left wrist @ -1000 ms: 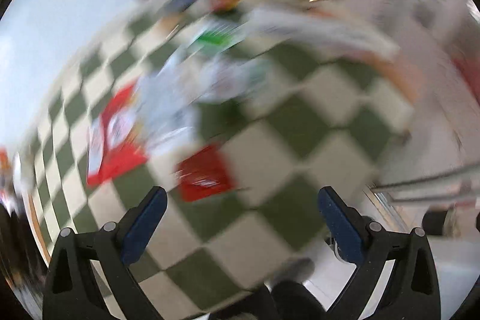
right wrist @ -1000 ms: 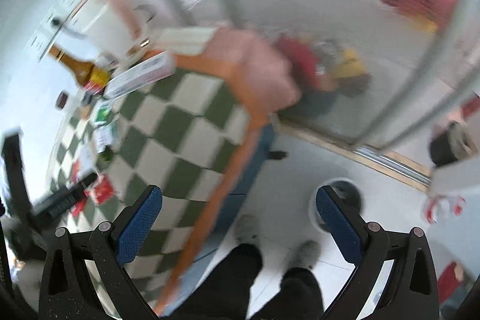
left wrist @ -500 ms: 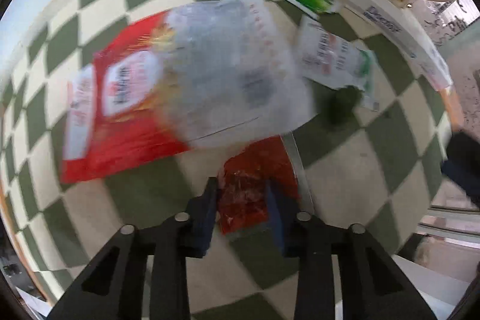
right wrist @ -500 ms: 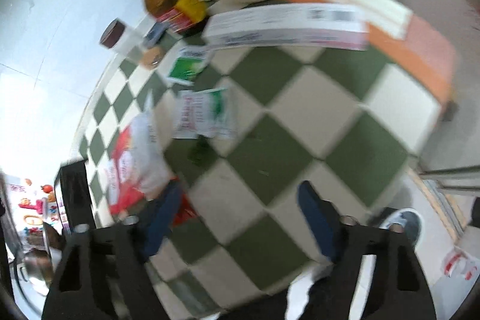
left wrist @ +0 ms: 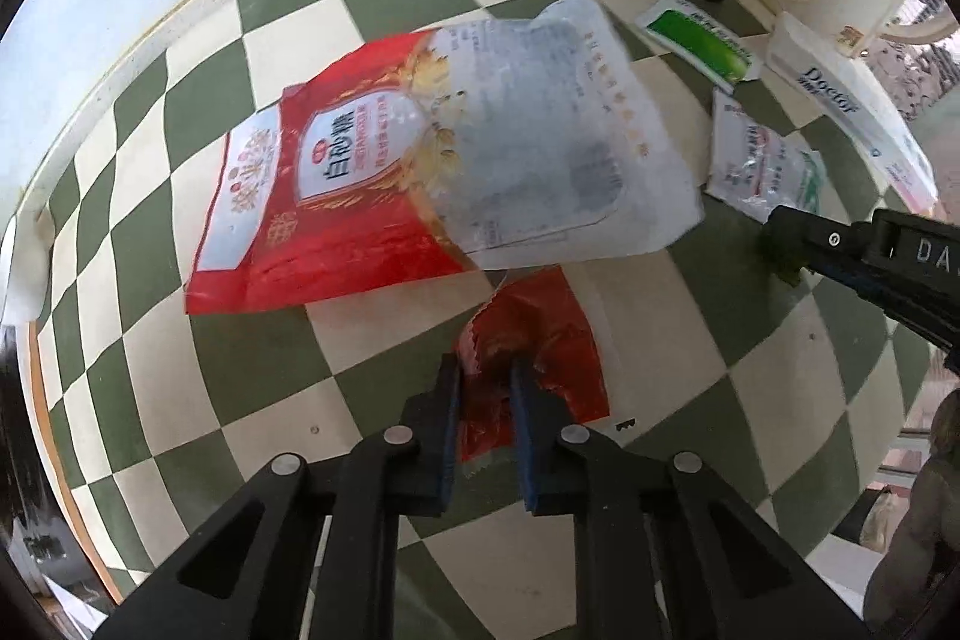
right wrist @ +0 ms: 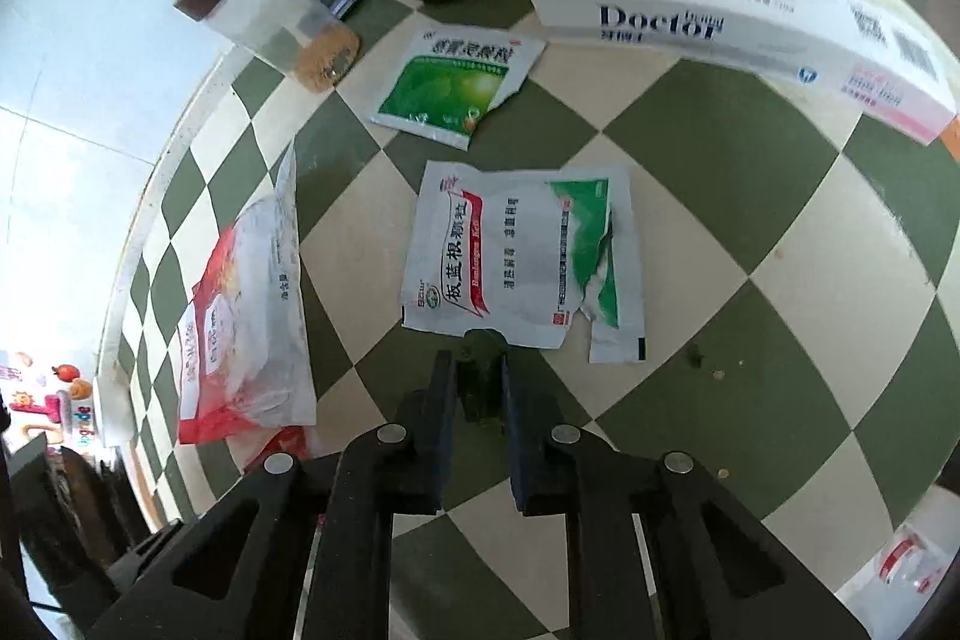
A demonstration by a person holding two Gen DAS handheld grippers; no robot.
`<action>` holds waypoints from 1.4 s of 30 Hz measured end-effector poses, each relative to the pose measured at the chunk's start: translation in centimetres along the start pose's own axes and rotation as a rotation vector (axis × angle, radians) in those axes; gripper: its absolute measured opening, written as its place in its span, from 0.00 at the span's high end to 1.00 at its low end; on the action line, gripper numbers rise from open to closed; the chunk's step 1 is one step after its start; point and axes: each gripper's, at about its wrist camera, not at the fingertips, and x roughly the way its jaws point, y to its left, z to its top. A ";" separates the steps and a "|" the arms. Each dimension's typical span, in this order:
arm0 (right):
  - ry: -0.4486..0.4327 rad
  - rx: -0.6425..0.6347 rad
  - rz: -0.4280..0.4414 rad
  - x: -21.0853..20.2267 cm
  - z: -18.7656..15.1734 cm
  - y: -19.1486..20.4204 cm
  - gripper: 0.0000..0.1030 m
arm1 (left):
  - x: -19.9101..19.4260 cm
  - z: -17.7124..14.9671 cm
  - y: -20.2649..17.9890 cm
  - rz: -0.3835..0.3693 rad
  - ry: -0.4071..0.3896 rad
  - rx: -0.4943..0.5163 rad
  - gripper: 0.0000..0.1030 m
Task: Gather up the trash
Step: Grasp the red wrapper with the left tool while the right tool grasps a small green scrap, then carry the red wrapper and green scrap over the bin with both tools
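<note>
Both claws are at the picking-up step. The left claw has just been closing and now pinches the small red wrapper, which lies on the checked table just near of the big red and white bag. The right claw has just been closing too, and squeezes a small dark green scrap at the near edge of the white and green packet. Next, I think both should lift straight up, gently, so the thin wrapper does not slip out.
</note>
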 end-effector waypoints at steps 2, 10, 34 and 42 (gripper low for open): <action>-0.020 0.002 0.010 -0.8 -0.4 -0.2 0.85 | -1.1 -0.6 -0.6 -0.005 -0.018 0.029 0.89; -0.110 0.037 0.063 -7.8 -3.5 -3.6 0.86 | -7.5 -0.6 -6.3 -0.020 -0.121 0.130 0.89; -0.308 0.812 -0.154 -19.7 -37.5 -44.4 0.86 | 0.2 -22.0 -48.7 -0.308 0.136 0.929 0.89; -0.222 0.983 -0.182 -9.1 -45.3 -57.3 0.86 | 15.8 -30.3 -57.0 -0.235 0.341 1.017 0.89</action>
